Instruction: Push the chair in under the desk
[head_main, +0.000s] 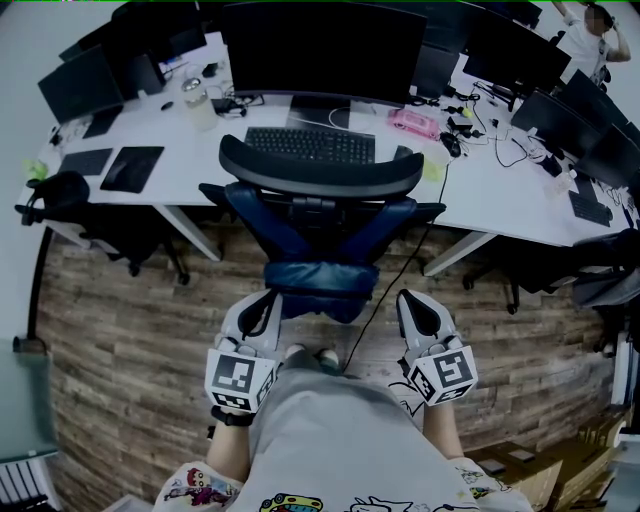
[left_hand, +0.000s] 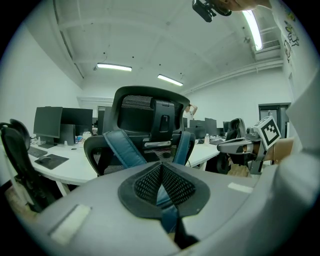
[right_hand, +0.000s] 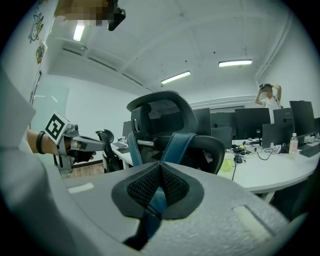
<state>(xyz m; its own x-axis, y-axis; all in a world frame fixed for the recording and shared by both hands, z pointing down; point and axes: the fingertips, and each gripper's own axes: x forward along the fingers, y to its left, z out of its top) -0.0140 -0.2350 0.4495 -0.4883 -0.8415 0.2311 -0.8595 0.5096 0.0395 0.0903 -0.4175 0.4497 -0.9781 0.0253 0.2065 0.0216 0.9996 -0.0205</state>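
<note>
Evenly lit from ceiling light strips above and behind the chair, cool bluish cast, white desk beyond the chair bright but not blown out, only soft shadow on the floor beneath the chair. Heavy fisheye everywhere: black rounded corners in both gripper views, straight edges bowed more the farther from the chair. Sharp on the chair, soft on the grey foreground right below it; glare only off the strip up and right of the chair in the left gripper view.

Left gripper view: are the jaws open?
No, the jaws of the left gripper are pressed together with nothing between them, pointing at the chair.
</note>
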